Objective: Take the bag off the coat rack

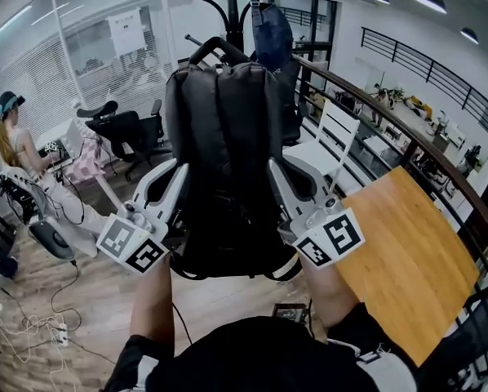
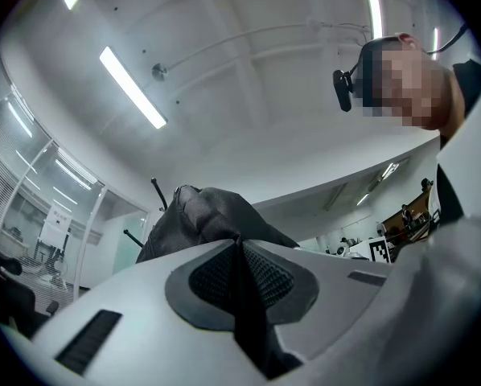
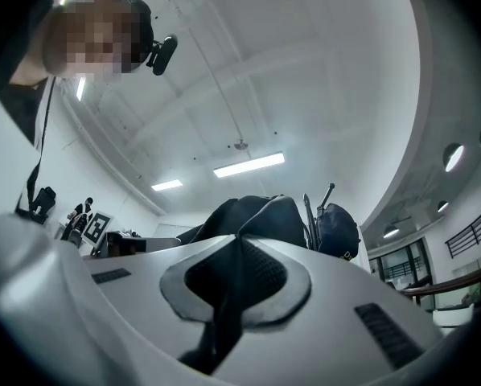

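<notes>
Though gripped low down, the bag (image 1: 224, 137) stands upright, handle (image 1: 215, 49) uppermost.

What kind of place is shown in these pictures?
Probably an open office, on an upper floor: office chairs, a glass wall with blinds, and a railing over desks below.

a wooden tabletop (image 1: 407, 251) sits at the right beside a curved railing (image 1: 366, 96) — at the left, a seated person (image 1: 15, 149), black office chairs (image 1: 122, 129) and cables (image 1: 32, 327) on the wood floor (image 1: 89, 300).
</notes>
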Demonstrator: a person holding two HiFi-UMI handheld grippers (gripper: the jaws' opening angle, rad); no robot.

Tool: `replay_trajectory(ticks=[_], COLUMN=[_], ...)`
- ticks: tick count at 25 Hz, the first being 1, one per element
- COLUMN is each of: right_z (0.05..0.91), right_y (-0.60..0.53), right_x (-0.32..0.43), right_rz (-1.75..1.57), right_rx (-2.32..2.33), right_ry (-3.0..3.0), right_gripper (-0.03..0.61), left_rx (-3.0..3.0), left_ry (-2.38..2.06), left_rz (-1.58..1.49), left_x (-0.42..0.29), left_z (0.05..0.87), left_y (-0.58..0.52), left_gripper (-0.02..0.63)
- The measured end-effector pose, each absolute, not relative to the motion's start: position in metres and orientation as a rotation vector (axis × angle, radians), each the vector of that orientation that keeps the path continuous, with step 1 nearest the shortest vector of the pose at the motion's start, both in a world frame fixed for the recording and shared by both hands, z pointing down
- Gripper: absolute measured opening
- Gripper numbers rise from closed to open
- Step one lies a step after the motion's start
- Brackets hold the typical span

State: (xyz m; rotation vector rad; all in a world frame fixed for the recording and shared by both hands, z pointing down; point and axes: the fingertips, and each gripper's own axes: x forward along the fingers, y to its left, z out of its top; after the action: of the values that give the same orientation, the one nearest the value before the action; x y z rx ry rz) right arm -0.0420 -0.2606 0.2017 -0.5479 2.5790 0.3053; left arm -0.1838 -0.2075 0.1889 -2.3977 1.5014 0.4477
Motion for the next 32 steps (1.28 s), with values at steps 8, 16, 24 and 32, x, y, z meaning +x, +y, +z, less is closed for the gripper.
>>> replay_trajectory(ticks=[8, 16, 24, 32], right_z=[0.225, 0.261, 0.300, 0.343], right_y=[-0.238, -0.195, -0.145, -0.104], right_x=[-0.036, -0.025, -0.011, 0.002], right_rz=[0.249, 0.178, 0.130, 0.059], right_rx=[-0.591, -0.610, -0.594, -0.542], right_ry=[2.648, 2.710, 2.793, 2.904], right_gripper=[0.043, 0.043, 0.043, 0.043], left_rx=[-2.478, -2.566, -2.652, -2.752], left_ry=[1.521, 1.559, 1.617, 1.612], left_rz=[0.433, 0.404, 0.420, 0.409], left_x=[-0.180, -0.170, -0.155, -0.133], left_z=[0.213, 0.252, 0.296, 0.337], left_y=[-0.184, -0.138, -0.092, -0.056], left_gripper=[0.040, 0.040, 0.040, 0.040])
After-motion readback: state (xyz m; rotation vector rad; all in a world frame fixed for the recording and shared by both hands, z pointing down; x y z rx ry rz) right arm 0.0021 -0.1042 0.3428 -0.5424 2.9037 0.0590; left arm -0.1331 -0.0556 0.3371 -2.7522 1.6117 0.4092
